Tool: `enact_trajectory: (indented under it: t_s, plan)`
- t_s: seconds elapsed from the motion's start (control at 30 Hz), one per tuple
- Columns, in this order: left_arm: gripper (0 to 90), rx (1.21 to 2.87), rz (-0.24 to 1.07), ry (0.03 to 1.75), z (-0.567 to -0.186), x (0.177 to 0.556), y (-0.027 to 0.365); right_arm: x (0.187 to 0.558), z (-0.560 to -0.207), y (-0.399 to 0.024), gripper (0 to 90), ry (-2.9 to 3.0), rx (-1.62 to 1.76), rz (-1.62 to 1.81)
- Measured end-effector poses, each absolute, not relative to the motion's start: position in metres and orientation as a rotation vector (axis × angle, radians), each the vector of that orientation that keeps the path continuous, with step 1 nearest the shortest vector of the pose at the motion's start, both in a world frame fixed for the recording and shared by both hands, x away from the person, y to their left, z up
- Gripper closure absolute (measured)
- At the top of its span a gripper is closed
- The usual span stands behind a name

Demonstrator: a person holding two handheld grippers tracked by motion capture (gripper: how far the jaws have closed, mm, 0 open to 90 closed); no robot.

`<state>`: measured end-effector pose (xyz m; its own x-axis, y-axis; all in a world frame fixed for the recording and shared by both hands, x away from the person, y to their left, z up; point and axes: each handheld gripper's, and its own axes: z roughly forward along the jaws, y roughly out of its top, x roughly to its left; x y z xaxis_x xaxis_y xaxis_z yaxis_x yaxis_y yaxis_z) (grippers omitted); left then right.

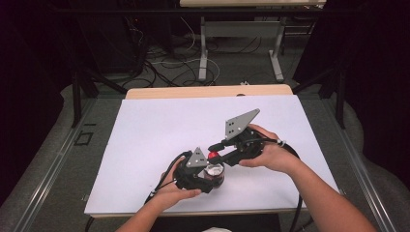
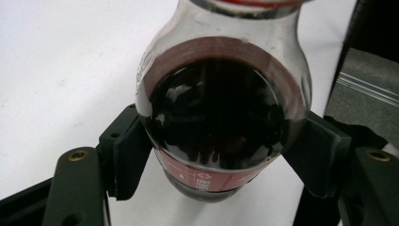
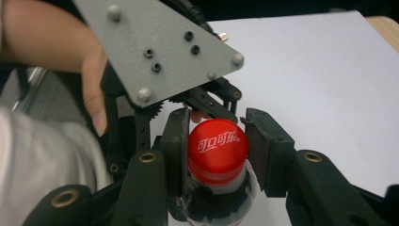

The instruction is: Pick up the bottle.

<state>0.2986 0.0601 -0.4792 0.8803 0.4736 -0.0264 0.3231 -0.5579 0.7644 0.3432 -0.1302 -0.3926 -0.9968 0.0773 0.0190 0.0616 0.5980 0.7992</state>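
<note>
- White sheet (image 1: 159, 130) covering a wooden table, dark room around it, with a tangle of cables on the floor behind.
- Left gripper (image 1: 209, 180) is clamped on the belly of a small cola bottle (image 1: 214, 175). In the left gripper view the bottle (image 2: 221, 113) sits squarely between the two black jaws, both pads pressed flat against the glassy sides, dark drink inside and a strip of red label just below the pads.
- So the left jaws are closed down on the bottle body, with the bottle lying over on its side in the grip rather than standing up on the sheet.
- Right gripper (image 1: 215, 150) comes in from the other side at the neck end. In the right gripper view the red cap (image 3: 218, 149) is right between its jaws.
- The left-hand pad in that view is up against the cap. The right-hand one looks like it has a sliver of gap, though it's hard to call from this angle. These jaws are as far in as they go, so I'd call it a grip on the cap.
- Beyond the right jaws, the left gripper's grey triangular plate (image 3: 160, 47) is close behind the cap, with the person's left hand (image 3: 94, 89) next to it.
- Both hands are close together, near the front edge of the sheet.
</note>
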Motion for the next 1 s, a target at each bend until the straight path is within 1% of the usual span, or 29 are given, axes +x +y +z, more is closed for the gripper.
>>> enact_trajectory:
  t_s: [0.13,0.2,0.23,0.27,0.3,0.37,0.57,0.77,0.8,0.93,1.0]
  plan:
    - [29.9,2.23,0.237,0.567,-0.478,0.299,0.061,0.346,-0.393,-0.132,61.0,2.783,0.043,1.403]
    - [29.8,2.211,0.238,0.587,-0.479,0.3,0.061,0.344,-0.393,-0.131,60.1,2.771,0.092,1.399]
    - [29.8,2.21,0.241,0.591,-0.479,0.3,0.062,0.344,-0.394,-0.13,57.7,2.766,0.12,1.401]
    - [29.8,2.203,0.249,0.599,-0.478,0.3,0.062,0.339,-0.393,-0.129,50.1,2.734,0.193,1.402]
    - [29.8,2.217,0.234,0.601,-0.477,0.301,0.063,0.339,-0.393,-0.129,50.1,2.734,0.193,1.402]
    - [29.8,2.209,0.239,0.615,-0.476,0.302,0.064,0.33,-0.391,-0.127,47.6,2.678,0.294,1.373]
    - [29.8,2.183,0.251,0.664,-0.477,0.304,0.067,0.316,-0.39,-0.126,44.0,2.599,0.428,1.31]
    - [29.8,2.187,0.252,0.713,-0.477,0.306,0.07,0.308,-0.393,-0.127,45.2,2.498,0.586,1.297]
    - [29.8,2.173,0.274,0.722,-0.478,0.306,0.069,0.307,-0.395,-0.127,46.5,2.478,0.604,1.297]
    - [29.8,2.187,0.296,0.754,-0.48,0.306,0.068,0.303,-0.401,-0.123,52.0,2.415,0.688,1.308]
    - [29.8,2.184,0.299,0.762,-0.481,0.307,0.067,0.301,-0.403,-0.119,53.3,2.396,0.726,1.309]
